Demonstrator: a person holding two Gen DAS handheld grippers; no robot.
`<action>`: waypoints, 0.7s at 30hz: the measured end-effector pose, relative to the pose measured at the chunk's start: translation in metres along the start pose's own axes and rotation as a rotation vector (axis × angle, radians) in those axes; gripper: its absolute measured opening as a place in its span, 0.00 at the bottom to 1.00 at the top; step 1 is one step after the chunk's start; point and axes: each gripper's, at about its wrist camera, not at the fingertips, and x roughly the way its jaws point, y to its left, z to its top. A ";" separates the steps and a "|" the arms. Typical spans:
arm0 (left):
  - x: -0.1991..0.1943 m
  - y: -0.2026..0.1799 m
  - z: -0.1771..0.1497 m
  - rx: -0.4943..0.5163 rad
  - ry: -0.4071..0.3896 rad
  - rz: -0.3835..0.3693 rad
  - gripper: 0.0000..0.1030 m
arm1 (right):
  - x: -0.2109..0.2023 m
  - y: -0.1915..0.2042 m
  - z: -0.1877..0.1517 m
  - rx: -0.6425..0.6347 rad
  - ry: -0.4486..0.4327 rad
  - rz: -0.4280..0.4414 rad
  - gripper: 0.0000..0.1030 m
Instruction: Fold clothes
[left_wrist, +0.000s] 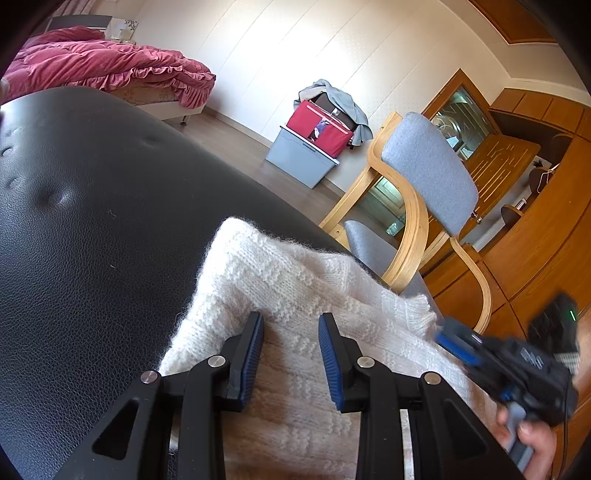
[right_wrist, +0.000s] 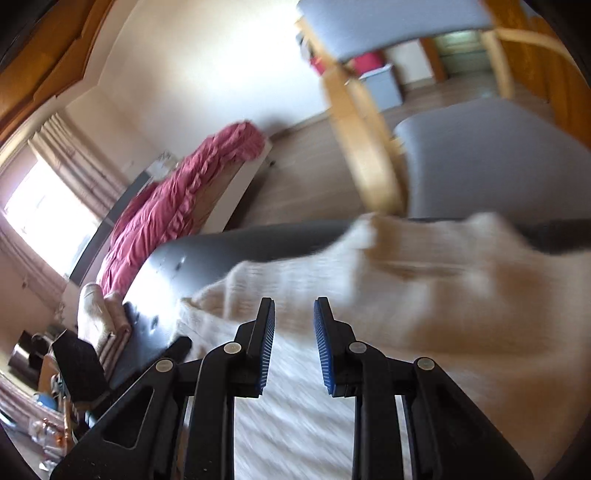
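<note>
A white knitted sweater lies on a black leather surface, near its right edge. My left gripper hovers just over the sweater, open, with only the knit showing in the gap between its blue pads. A hand holds my right gripper, which comes in blurred from the right, its tips at the sweater's ribbed edge. In the right wrist view the right gripper is open over the blurred sweater, with nothing pinched between its pads. The black surface shows behind it.
A wooden chair with grey cushions stands close by the surface's right edge. Further off are a bed with a pink quilt, a grey box carrying a red bag and wooden cabinets. Folded pale cloths are stacked at the left.
</note>
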 end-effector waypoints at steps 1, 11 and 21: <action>0.000 0.000 0.000 0.001 -0.001 0.001 0.30 | 0.013 0.007 0.002 -0.009 0.024 0.001 0.24; 0.000 -0.002 0.000 0.010 -0.003 0.014 0.29 | 0.084 0.031 0.022 -0.111 0.074 -0.143 0.01; 0.000 0.000 0.000 0.003 -0.005 0.007 0.29 | 0.091 0.064 0.018 -0.271 0.108 -0.203 0.05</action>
